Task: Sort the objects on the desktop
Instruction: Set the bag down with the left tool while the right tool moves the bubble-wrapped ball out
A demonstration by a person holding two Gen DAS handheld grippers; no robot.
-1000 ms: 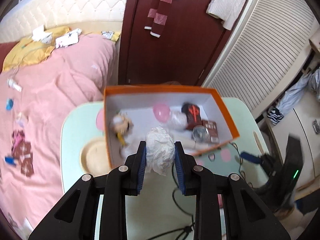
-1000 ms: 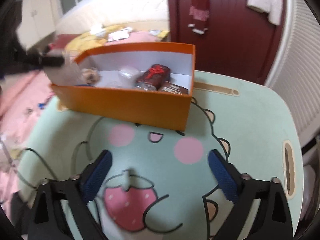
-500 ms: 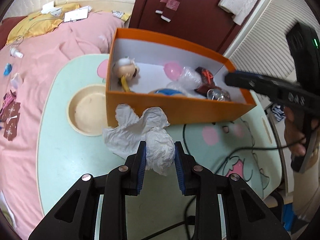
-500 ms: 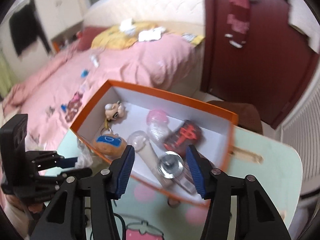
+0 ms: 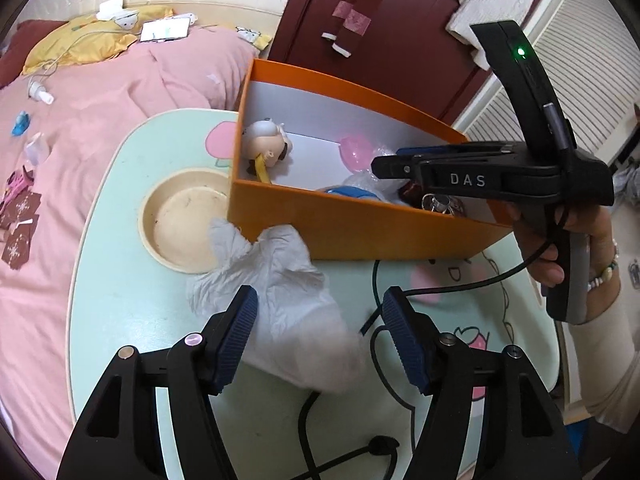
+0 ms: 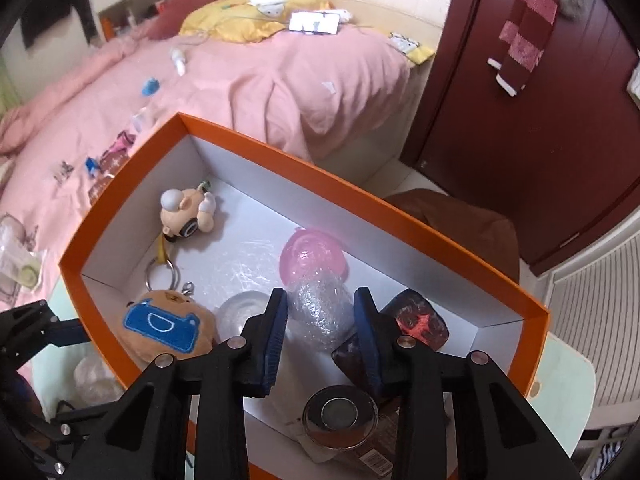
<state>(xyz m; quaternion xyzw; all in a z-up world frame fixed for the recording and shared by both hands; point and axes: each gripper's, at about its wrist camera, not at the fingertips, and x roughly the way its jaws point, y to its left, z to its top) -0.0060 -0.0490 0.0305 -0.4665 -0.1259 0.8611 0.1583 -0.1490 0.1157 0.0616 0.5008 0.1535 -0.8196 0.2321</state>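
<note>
An orange box (image 5: 360,224) stands on the mint table (image 5: 120,300); it also shows in the right wrist view (image 6: 132,184). A crumpled white tissue (image 5: 280,280) lies on the table in front of the box. My left gripper (image 5: 320,332) is open around its near end, no longer pinching it. My right gripper (image 6: 322,324) hangs inside the box, jaws on either side of a clear bubble-wrap bundle (image 6: 320,312) with a pink cap (image 6: 312,252); I cannot tell whether they touch it. It shows side-on in the left wrist view (image 5: 380,166).
The box holds a piglet keychain (image 6: 188,212), a brown plush with a blue patch (image 6: 168,328), a clear ball (image 6: 244,312), a dark red packet (image 6: 420,320) and a round metal tin (image 6: 340,412). A beige dish (image 5: 184,220) sits left of the box. Black cables (image 5: 380,340) cross the table.
My left gripper has opened and let go of the tissue, which now lies on the table. My right gripper has moved down into the box and narrowed around the bubble-wrap bundle.
</note>
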